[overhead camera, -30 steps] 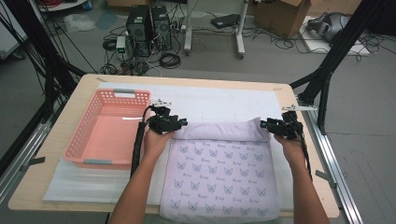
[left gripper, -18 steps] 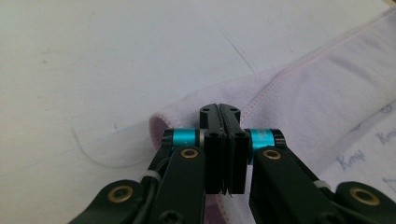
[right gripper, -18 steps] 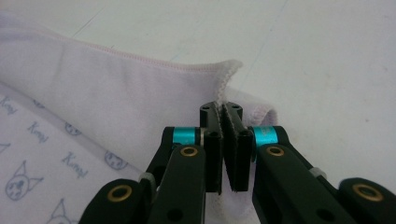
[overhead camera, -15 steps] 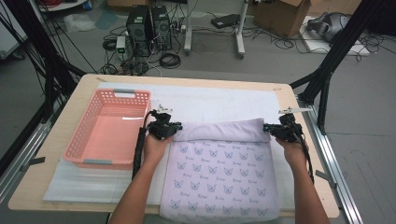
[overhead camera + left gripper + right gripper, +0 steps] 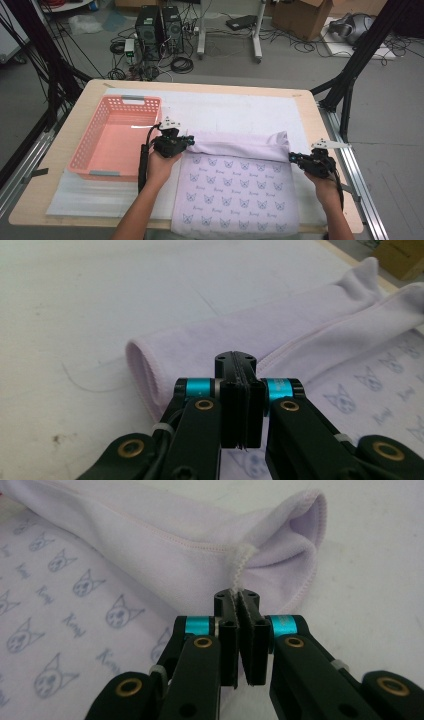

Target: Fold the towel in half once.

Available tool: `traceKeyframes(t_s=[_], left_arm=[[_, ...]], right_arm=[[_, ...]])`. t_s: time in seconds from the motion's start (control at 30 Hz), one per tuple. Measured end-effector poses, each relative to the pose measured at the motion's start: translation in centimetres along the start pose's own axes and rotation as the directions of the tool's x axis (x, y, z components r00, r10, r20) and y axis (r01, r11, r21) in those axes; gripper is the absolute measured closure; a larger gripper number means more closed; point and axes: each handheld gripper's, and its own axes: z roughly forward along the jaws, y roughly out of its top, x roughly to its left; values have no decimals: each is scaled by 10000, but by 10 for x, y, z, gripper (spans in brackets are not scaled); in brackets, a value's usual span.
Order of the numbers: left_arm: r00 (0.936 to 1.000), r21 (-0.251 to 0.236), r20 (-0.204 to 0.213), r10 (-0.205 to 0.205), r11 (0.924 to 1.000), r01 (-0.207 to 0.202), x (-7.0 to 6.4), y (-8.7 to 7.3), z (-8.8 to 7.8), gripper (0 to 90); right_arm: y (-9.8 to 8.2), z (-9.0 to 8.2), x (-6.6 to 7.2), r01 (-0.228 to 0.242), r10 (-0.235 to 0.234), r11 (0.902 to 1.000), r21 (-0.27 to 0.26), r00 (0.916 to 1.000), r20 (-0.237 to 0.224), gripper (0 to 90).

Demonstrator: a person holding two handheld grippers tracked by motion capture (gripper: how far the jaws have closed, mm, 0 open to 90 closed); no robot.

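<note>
Cloth (image 5: 235, 185) lies on my side of the table (image 5: 65, 150), on a white mat (image 5: 235, 112), and its far edge is folded back toward me in a soft roll. It is pale lilac, and the flat part is printed with small cat faces. Its near edge hangs over the table's front edge.

My left gripper (image 5: 189, 143) is at the left end of that roll, with my left hand (image 5: 161, 167) behind it. In the left gripper view its jaws are pressed tight together (image 5: 235, 371), with a thin sliver of fabric showing between the pads, so I read it as clamped on the cloth's corner. The rolled hem opens like a tube just to the left of the tips there.

My right gripper (image 5: 292, 158) is at the right end of the roll, near the table's right edge, with my right hand (image 5: 322, 180) behind it. In the right gripper view the jaws (image 5: 239, 600) are closed on the stitched corner: a white serged edge rises out of the gap between the tips, and the fold bulges just beyond.

Both sets of jaws have just been closing, each with the cloth's edge between them.

A pink basket (image 5: 102, 172) sits on the mat to the left, just beside my left hand, clear of the cloth. I see nothing inside it from the high view.
</note>
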Motion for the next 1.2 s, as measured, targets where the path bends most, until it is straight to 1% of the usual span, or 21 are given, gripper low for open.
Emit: traceKeyframes(t_s=[0.03, 0.07, 0.1, 0.13, 0.23, 0.37, 0.43, 0.5, 0.57, 0.63, 0.67, 0.83, 1.03, 1.2], left_arm=[[10000, -63, 52, 36, 10000, -36, -3, -4, -3, 891], [9999, -84, 142, 26, 10000, -25, -5, -8, -7, 891], [9998, -71, 188, 114, 9999, -113, -7, -11, -10, 892], [9997, -145, 197, 167, 9998, -164, -10, -15, -13, 892], [9992, -155, 293, 255, 9996, -251, -14, -25, -21, 892], [9991, -209, 385, 171, 9996, -163, -14, -38, -30, 893], [9988, -314, 479, 102, 9995, -87, -15, -44, -33, 892], [9980, -325, 628, 113, 9994, -92, -16, -47, -38, 892], [9973, -417, 720, 126, 9991, -96, -19, -50, -43, 893], [9963, -484, 851, 95, 9988, -54, -22, -53, -50, 893], [9962, -483, 857, 130, 9988, -88, -23, -56, -53, 893], [9953, -511, 962, 78, 9987, -29, -31, -67, -69, 896], [9931, -411, 1135, 282, 9989, -237, -47, -83, -90, 897], [9904, -290, 1298, 466, 9986, -432, -57, -96, -106, 897]], right_arm=[[-4, -2, 1, -99, 98, 9999, -96, 9999, -90, 874], [-7, -4, 2, -78, 77, 9999, -133, 9999, -103, 874], [-9, -6, 4, -64, 63, 9999, -136, 9999, -113, 874], [-10, -7, 5, -10, 9, 9999, -118, 10000, -94, 874], [-12, -13, 9, 65, -67, 9998, -194, 9999, -115, 874], [-18, -21, 17, 273, -275, 9995, -142, 9996, -111, 874], [-21, -27, 19, 375, -377, 9991, -182, 9992, -108, 874], [-25, -32, 21, 372, -375, 9992, -153, 9992, -155, 874], [-30, -37, 25, 511, -514, 9986, -134, 9984, -222, 874], [-34, -43, 30, 606, -611, 9979, -218, 9978, -264, 874], [-36, -46, 33, 603, -609, 9980, -194, 9978, -268, 874], [-47, -61, 44, 744, -757, 9963, -421, 9966, -311, 874], [-61, -81, 63, 776, -792, 9958, -485, 9964, -305, 875], [-75, -97, 78, 954, -969, 9946, -416, 9947, -355, 876]])
